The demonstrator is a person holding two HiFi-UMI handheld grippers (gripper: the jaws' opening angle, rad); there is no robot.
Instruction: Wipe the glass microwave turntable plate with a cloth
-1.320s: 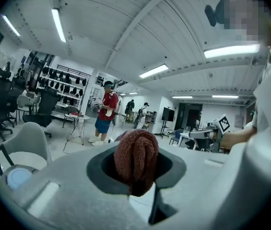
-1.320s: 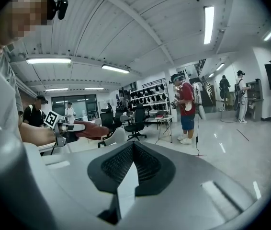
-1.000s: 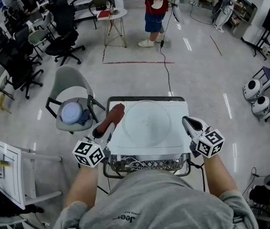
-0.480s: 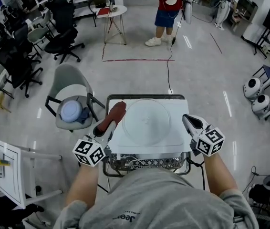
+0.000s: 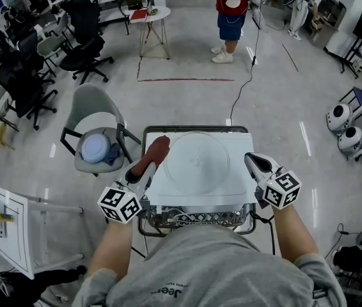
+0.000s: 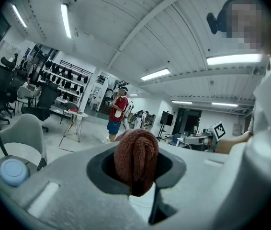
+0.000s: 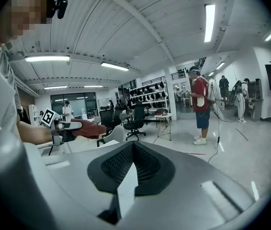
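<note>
I see a glossy grey floor (image 5: 187, 107) crossed by a red tape line (image 5: 184, 82), black office chairs (image 5: 85, 24) upper left, a grey chair (image 5: 94, 106) nearer, and strip lights (image 7: 208, 20) on a white ribbed ceiling (image 7: 140, 13).

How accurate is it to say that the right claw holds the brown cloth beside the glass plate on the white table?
Not quite: the left gripper view shows the brown cloth in the left claw, not the right claw, which is shut and empty. It is indeed beside the glass plate on the white table.
</note>
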